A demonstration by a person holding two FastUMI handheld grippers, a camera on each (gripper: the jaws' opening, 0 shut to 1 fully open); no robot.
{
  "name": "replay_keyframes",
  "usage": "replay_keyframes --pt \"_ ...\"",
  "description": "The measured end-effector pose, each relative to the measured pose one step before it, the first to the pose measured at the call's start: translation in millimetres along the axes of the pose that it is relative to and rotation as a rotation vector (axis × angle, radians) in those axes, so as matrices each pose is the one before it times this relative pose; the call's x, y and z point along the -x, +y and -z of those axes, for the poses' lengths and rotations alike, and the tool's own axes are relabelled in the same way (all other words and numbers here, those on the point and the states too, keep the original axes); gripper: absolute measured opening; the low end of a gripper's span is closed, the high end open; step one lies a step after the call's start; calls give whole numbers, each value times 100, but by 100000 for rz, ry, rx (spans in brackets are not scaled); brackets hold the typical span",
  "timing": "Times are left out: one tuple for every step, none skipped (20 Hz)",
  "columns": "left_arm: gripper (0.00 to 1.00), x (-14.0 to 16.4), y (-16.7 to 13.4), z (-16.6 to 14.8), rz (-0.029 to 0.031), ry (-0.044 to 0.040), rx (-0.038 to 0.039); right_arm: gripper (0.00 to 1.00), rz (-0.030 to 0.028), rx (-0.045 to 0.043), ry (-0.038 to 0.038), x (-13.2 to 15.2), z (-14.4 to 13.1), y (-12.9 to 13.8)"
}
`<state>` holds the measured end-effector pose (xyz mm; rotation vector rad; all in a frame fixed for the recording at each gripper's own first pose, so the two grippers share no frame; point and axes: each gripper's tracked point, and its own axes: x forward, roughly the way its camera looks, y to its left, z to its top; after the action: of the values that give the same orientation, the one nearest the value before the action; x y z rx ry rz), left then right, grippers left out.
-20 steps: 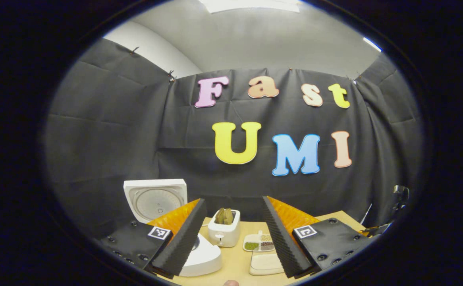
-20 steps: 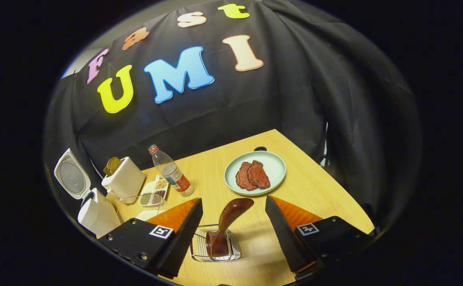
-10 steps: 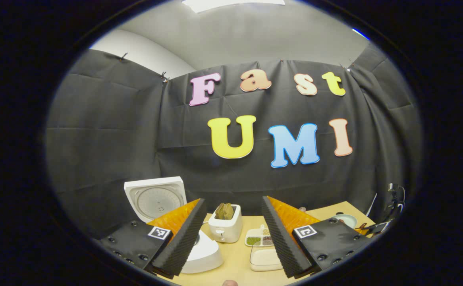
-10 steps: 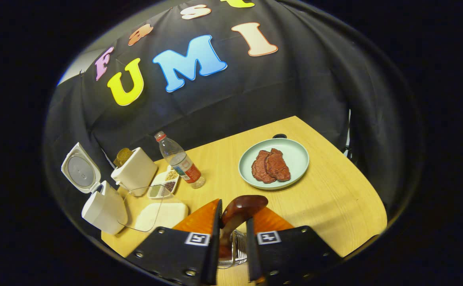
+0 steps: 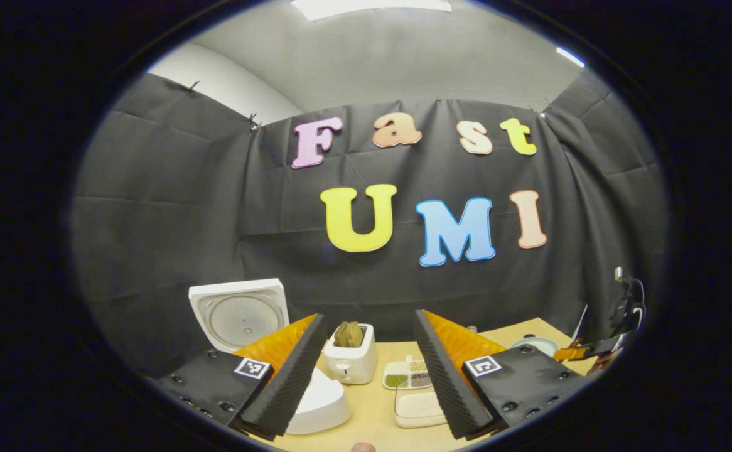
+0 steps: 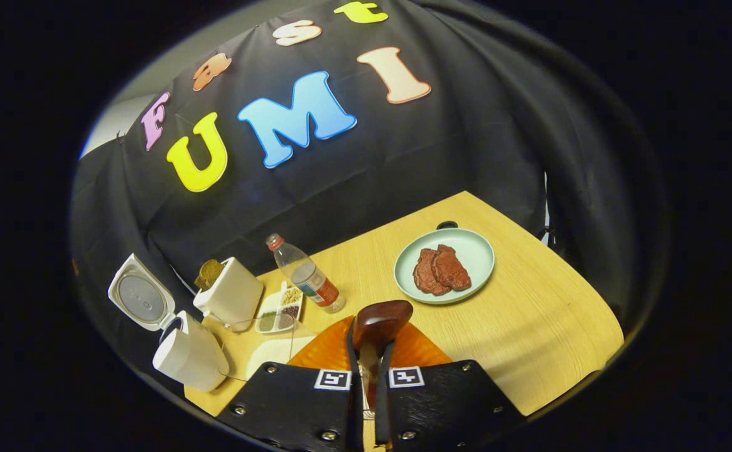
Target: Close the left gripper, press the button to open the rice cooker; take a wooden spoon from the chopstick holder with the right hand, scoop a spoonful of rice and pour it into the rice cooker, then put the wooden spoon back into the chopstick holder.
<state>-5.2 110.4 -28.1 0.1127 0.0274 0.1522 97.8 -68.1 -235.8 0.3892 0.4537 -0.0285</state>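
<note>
Counter (image 6: 529, 314) pale yellow wood grain. Rice cooker (image 6: 187, 358) white, lid (image 6: 140, 300) open with grey inner disc. Toaster (image 6: 233, 294) white, brown bread in slot. Wooden spoon (image 6: 378, 323) dark glossy reddish-brown. Plate (image 6: 476, 254) pale mint green; two dark red meat slices (image 6: 440, 271). Bottle (image 6: 306, 274) clear, red cap, red and white label. Divided dish (image 5: 409, 375) white with green, tan and dark grains.

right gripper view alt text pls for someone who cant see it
The right gripper is shut on the dark brown wooden spoon above a light wooden table. Behind are a pale green plate of meat and, left, an open white rice cooker.
</note>
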Motion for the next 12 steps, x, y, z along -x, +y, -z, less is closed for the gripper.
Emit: replay_keyframes --pt "97 -82 550 34 649 -433 -77 7 -43 1469 -3285 1000 -1115 1048" --pt "97 3 552 231 610 -364 329 7 -938 1184 -2945 976 -1353 1317" --pt "97 69 675 42 360 -559 400 7 -1572 1330 -2834 783 -1137 1566" --pt "97 -32 544 157 449 -428 424 7 -2265 1125 -2355 471 -1164 1766" --pt "97 134 463 173 1186 97 493 7 -2342 1298 -1994 89 -761 1797" --pt "97 74 398 358 867 -21 317 7 -2021 1116 -1488 -165 -619 1632" --pt "97 82 508 60 312 44 -54 7 -1936 1150 -876 -523 -237 1644" --pt "96 3 611 227 382 242 -74 7 -1318 1253 -256 -521 13 1237" --pt "96 192 548 255 491 255 -48 7 -857 1114 329 -527 308 1150" --pt "97 116 506 140 425 346 -159 7 -570 1367 -44 -653 309 1076" --pt "97 192 548 54 483 34 -253 7 -277 1396 322 -589 402 965" --pt "97 133 601 9 489 -69 -314 7 -158 1312 337 -695 505 858"
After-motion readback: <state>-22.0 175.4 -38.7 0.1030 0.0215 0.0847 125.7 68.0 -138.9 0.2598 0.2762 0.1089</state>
